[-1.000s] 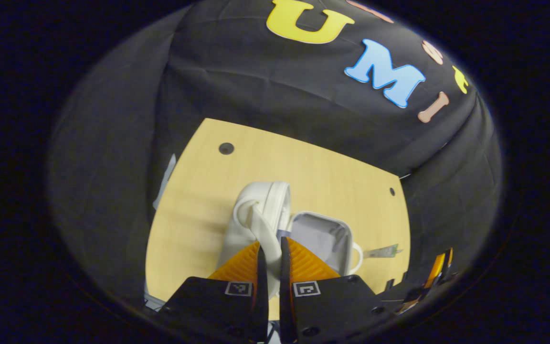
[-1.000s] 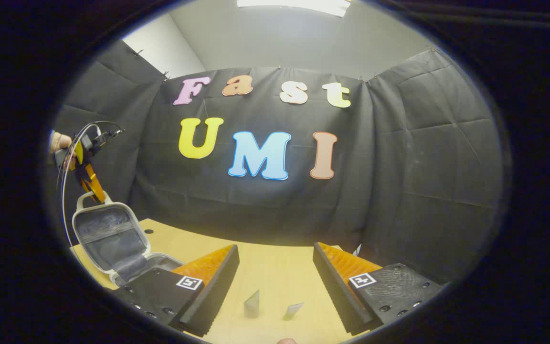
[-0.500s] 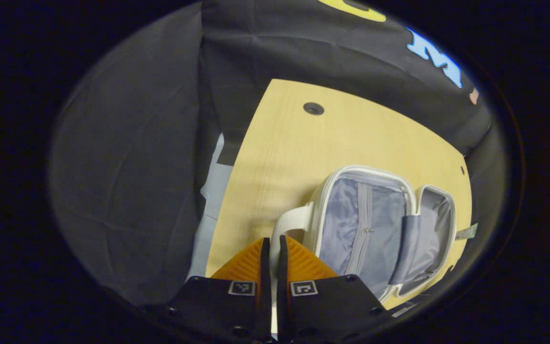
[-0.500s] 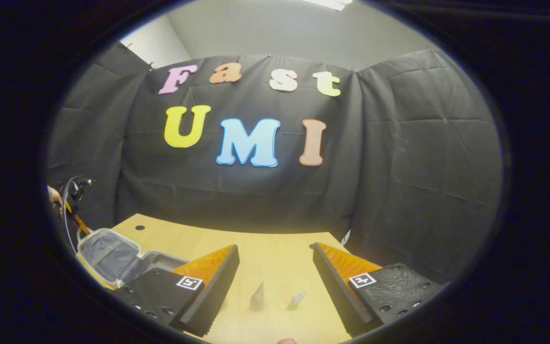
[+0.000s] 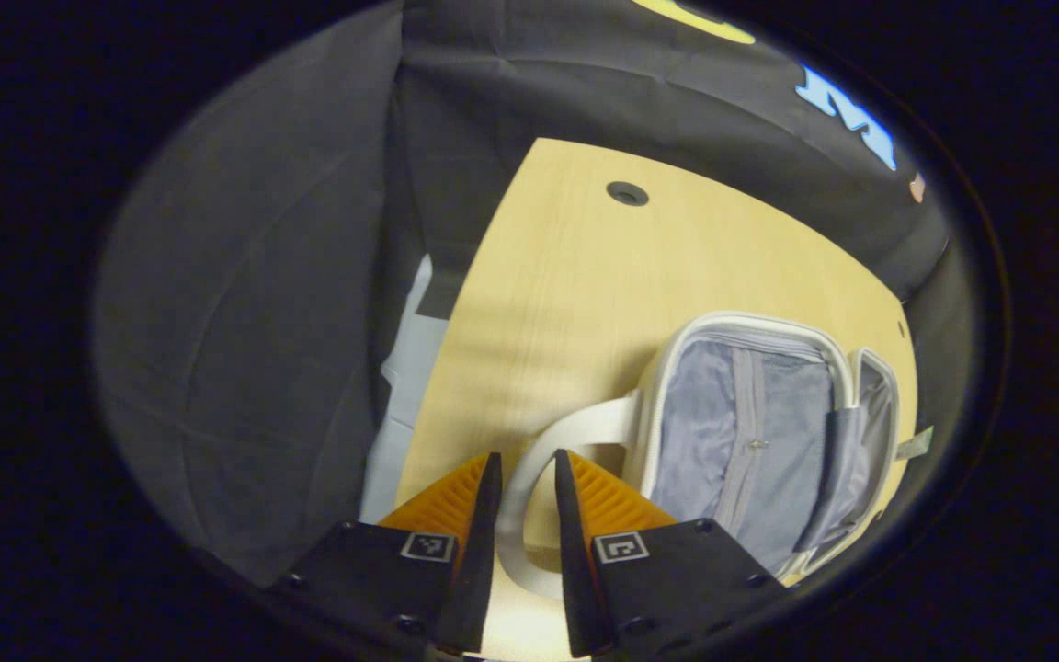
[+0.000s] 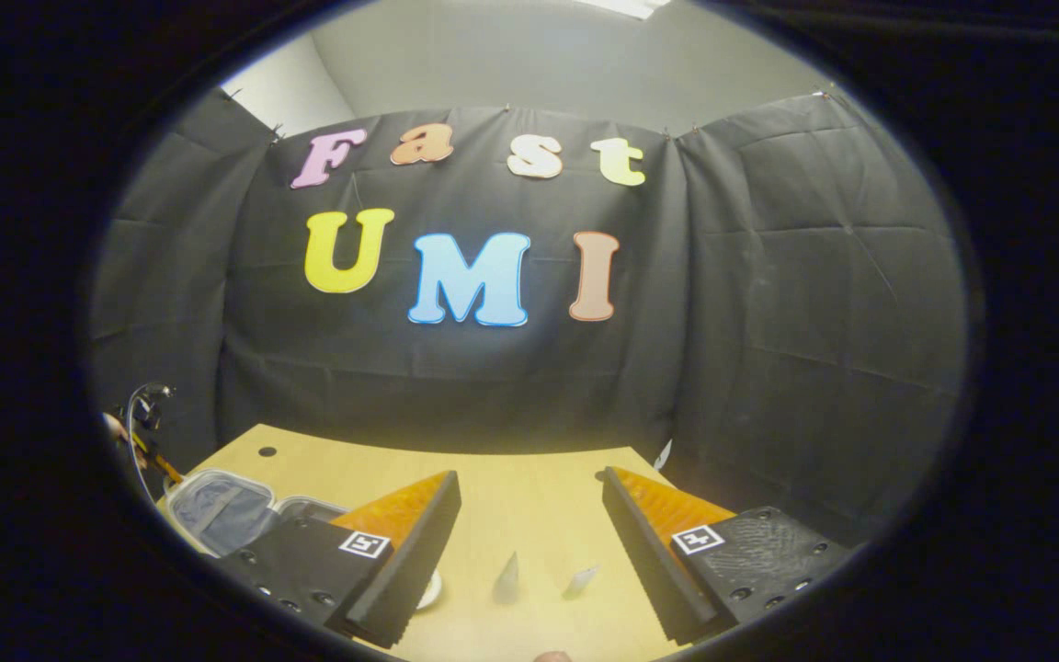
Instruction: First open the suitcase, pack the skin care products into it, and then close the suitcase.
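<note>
Item: small white suitcase (image 5: 750, 432), lying open on the wooden counter (image 5: 585, 276), grey lining up.

Shell looks semi-stiff and light, lining soft; the looped white handle (image 5: 539, 478) is the likeliest hold, though probably pliant and prone to slip. The left gripper (image 5: 522, 515) straddles that handle with a narrow gap, fingers not visibly pressing on it. The right gripper (image 6: 529, 542) stands wide apart, holding nothing, over two small skin care tubes (image 6: 539, 579) on the counter (light, likely slippery; pinch across the body). Both suitcase halves appear bare of products where visible.
</note>
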A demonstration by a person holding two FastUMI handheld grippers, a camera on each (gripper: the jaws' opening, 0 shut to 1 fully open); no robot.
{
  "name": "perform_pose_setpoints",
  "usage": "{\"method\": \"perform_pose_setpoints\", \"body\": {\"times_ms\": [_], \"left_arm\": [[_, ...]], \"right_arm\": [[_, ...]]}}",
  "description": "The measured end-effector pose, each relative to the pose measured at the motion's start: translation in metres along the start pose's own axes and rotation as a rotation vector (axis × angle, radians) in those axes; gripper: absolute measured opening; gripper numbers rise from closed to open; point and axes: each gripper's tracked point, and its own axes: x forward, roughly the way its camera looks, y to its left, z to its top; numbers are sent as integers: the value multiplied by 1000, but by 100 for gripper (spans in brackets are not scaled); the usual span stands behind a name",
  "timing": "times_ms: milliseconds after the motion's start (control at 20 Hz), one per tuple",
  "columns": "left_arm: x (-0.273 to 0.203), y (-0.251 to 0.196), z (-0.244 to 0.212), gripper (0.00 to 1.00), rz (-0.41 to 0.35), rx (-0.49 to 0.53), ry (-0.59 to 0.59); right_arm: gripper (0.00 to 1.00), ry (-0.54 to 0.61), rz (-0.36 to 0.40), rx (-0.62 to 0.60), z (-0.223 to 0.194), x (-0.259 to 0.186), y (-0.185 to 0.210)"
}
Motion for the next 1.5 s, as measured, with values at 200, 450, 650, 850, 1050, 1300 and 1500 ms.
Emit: {"method": "perform_pose_setpoints", "body": {"times_ms": [200, 450, 650, 850, 1050, 1300, 1500], "left_arm": [[-17, 16, 21, 100, 110, -35, -165], [-69, 1, 55, 99, 142, -72, -436], [-135, -49, 80, 99, 89, -46, -654], [-177, -142, 81, 98, -51, -32, -802], [-204, -254, 66, 98, -143, 23, -868], [-217, -383, 52, 98, -240, 99, -928], [-219, -481, 22, 98, -322, 121, -930]], "right_arm": [[95, -7, -3, 4, -1, -4, -7], [95, -19, -7, 27, 0, -3, -23], [95, -18, -18, 15, -6, 3, -37], [95, 10, -9, 14, -19, 12, -49], [94, 17, 12, 36, -26, 22, -61], [94, 23, 51, 46, -36, 34, -86], [95, 45, 67, 23, -49, 45, -109]]}}
